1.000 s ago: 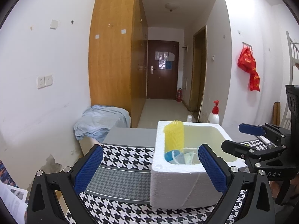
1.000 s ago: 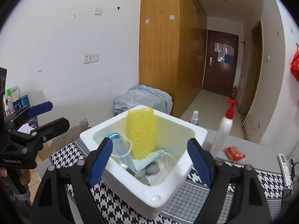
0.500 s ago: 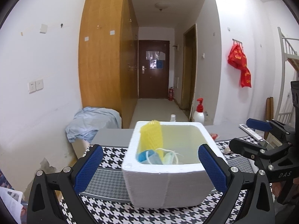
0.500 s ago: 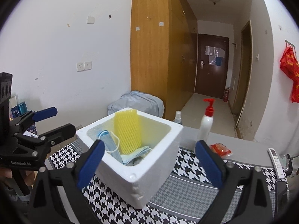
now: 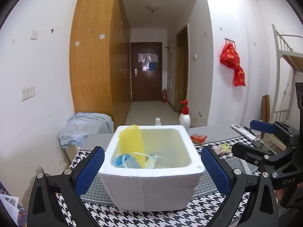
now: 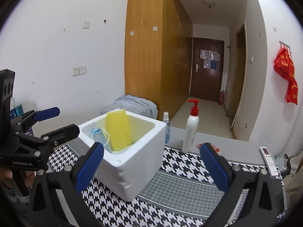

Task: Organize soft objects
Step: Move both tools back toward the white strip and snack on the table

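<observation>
A white foam box stands on the houndstooth cloth. Inside it a yellow foam net sleeve stands upright, with a blue face mask beside it and other soft pieces underneath. My left gripper is open and wide, and the box sits just ahead of its blue pads with no contact. My right gripper is open too and holds nothing, the box's near corner ahead of its left finger. Each gripper shows at the edge of the other's view. A small pale-green soft packet lies on the cloth to the right.
A white pump bottle with a red head and a small spray bottle stand behind the box. A red packet and a remote lie at the back right. A blue-grey cloth heap lies beyond the table's left end.
Both grippers have shifted sideways and back from the box, which now sits centred in the left view and further left in the right view. The right jaws have spread wider.
</observation>
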A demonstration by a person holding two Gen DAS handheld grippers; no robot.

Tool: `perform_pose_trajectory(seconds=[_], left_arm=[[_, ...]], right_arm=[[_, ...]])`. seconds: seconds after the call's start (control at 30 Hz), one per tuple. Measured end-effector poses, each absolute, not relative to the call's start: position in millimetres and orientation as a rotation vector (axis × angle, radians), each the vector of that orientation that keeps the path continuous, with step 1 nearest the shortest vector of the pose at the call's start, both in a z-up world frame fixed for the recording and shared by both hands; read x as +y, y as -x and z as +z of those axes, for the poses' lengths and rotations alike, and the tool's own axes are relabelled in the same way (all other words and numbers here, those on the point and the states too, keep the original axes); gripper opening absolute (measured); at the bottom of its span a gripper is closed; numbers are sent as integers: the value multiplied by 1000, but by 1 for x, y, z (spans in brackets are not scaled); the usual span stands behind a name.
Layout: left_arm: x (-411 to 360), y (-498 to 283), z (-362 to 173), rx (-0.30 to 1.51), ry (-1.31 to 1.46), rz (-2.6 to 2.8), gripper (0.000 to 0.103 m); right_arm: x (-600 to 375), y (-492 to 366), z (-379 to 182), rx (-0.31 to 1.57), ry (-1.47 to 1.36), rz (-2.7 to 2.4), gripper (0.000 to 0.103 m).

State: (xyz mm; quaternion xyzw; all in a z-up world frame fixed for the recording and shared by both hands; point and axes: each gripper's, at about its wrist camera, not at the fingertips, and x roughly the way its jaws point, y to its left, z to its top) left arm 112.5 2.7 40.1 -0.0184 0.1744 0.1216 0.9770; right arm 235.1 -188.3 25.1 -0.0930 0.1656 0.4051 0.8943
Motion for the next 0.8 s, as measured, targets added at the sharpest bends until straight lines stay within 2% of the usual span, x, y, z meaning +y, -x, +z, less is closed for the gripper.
perform_pose_trajectory(seconds=[0.8], left_arm=[[-74,-141,39,325,12,71,102]], right_arm=[[-286,-236,25,338,137,641,103]])
